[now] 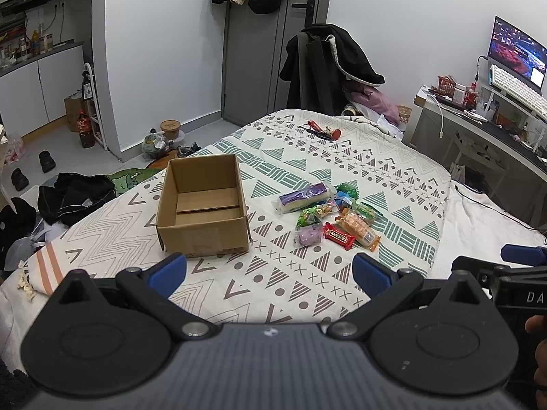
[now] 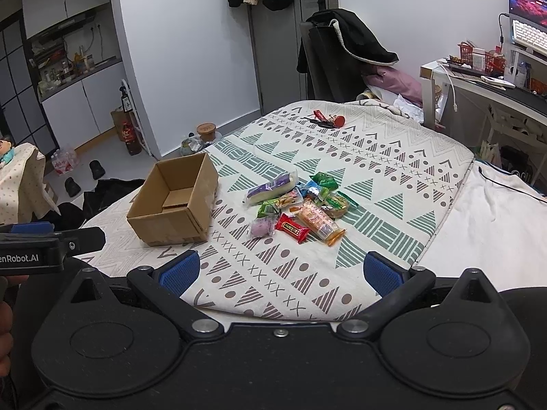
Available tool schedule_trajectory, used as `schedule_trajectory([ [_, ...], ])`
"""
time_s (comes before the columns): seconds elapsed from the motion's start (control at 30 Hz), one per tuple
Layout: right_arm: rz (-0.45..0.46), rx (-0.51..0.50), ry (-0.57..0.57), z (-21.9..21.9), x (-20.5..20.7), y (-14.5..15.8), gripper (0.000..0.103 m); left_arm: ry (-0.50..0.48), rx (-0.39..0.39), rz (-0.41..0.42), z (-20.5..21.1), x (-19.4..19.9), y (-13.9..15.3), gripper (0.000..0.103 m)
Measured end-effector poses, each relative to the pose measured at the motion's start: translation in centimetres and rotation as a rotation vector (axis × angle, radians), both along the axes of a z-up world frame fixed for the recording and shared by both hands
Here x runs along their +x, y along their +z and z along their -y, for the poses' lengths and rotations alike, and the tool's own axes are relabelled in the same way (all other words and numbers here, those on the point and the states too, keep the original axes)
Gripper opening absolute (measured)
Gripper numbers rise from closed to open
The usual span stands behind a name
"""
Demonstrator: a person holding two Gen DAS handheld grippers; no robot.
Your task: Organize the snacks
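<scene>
Left gripper (image 1: 270, 275) and right gripper (image 2: 280, 271) hover low over the patterned bedspread (image 1: 301, 294), jaws spread wide, holding nothing. Judged step: first pick. The heap of coloured snack packets (image 1: 328, 213) lies at 1 o'clock from the left gripper; the red wrapped bar (image 2: 291, 228) sits nearest — take it by its narrow sides. The open brown cardboard box (image 1: 205, 205), empty, stands at 11 o'clock, apart from the heap. Nothing blocks the path. Far off at 12 — red keys and trinkets (image 1: 323, 130), not snacks.
</scene>
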State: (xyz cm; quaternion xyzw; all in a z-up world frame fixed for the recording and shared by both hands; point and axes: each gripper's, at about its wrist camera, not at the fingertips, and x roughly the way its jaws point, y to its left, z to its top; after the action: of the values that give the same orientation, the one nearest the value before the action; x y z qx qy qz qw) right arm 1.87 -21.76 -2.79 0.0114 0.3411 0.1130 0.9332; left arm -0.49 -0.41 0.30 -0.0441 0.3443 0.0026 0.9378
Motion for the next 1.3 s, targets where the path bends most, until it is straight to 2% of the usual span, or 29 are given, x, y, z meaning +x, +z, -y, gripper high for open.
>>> schedule_trajectory([
  [0.83, -0.013, 0.005, 0.0, 0.3, 0.9, -0.1, 0.103, -0.004, -0.004, -0.007, 0.2, 0.2, 0.1, 0.103],
  [1.17, -0.03, 0.027, -0.008, 1.1, 3.3, -0.8, 0.103, -0.006, -0.007, -0.029, 1.1, 2.5, 0.2, 0.103],
  [1.3, -0.018, 0.029, -0.019, 1.5, 4.4, -1.0, 0.103, 0.009, -0.018, -0.029, 0.7, 4.5, -0.8, 0.103],
])
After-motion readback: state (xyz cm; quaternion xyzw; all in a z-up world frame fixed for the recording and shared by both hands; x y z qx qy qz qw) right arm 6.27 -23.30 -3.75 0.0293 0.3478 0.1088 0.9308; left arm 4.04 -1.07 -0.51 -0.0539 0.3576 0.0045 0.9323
